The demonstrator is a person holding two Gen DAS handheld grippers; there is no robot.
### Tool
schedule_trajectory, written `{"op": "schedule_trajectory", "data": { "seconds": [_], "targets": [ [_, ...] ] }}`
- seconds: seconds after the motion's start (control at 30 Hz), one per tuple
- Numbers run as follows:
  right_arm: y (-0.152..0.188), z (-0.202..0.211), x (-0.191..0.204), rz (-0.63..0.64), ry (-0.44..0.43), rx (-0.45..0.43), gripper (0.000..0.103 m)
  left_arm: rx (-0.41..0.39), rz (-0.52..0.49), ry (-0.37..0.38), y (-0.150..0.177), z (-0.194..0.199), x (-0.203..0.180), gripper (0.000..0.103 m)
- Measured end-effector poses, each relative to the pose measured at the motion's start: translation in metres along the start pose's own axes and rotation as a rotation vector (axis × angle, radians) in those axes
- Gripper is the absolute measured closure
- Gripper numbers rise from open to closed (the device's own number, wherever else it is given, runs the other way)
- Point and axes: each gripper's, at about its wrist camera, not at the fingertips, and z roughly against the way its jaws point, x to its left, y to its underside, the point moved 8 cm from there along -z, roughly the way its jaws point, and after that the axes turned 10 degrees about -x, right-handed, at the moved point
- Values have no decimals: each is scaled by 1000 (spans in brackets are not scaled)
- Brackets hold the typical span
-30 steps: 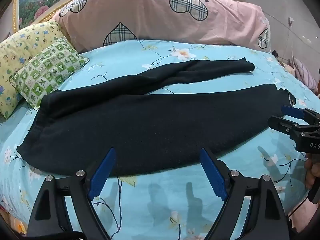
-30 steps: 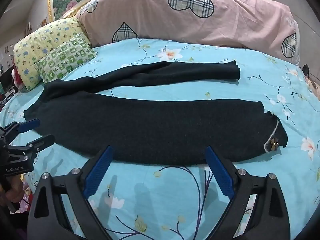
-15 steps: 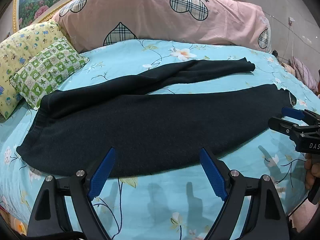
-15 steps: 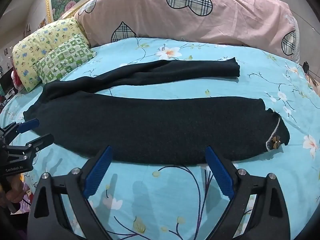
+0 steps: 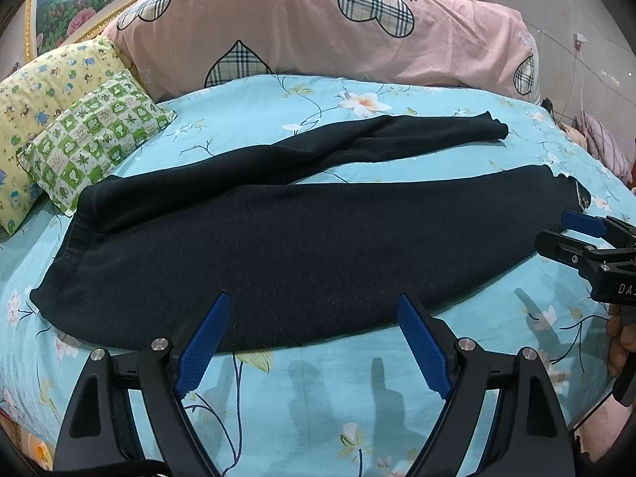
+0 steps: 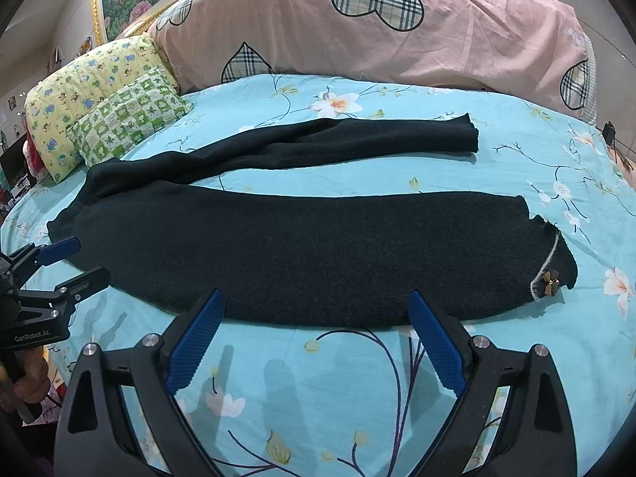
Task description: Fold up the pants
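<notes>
We see the dark pants (image 6: 310,254) spread flat on the floral bed (image 6: 516,159), legs apart. Our left gripper (image 5: 314,342) and right gripper (image 6: 318,338) hover at the near edge, fingers apart and empty. One housing reads "GenRobot.AI".

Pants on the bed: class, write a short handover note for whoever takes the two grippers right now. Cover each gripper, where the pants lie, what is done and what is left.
Left gripper: open, empty, hovering at the near edge of the pants, toward the waist end.
Right gripper: open, empty, at the near edge toward the cuff end.
Black pants: spread flat on the blue floral bedsheet, waist at the left by the green checked pillow, legs running right and splayed apart. The near cuff carries a small bow ornament.
Done: pants laid out; no fold made.
Left: bring one leg onto the other, then fold lengthwise.
</notes>
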Motion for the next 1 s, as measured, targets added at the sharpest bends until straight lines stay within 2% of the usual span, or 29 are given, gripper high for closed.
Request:
{"op": "schedule_trajectory", "data": {
  "seconds": [1.0],
  "targets": [
    [-5,3,5,-3,-8,-2,9,0,2,12,-1,-3,-1,16]
  ]
}}
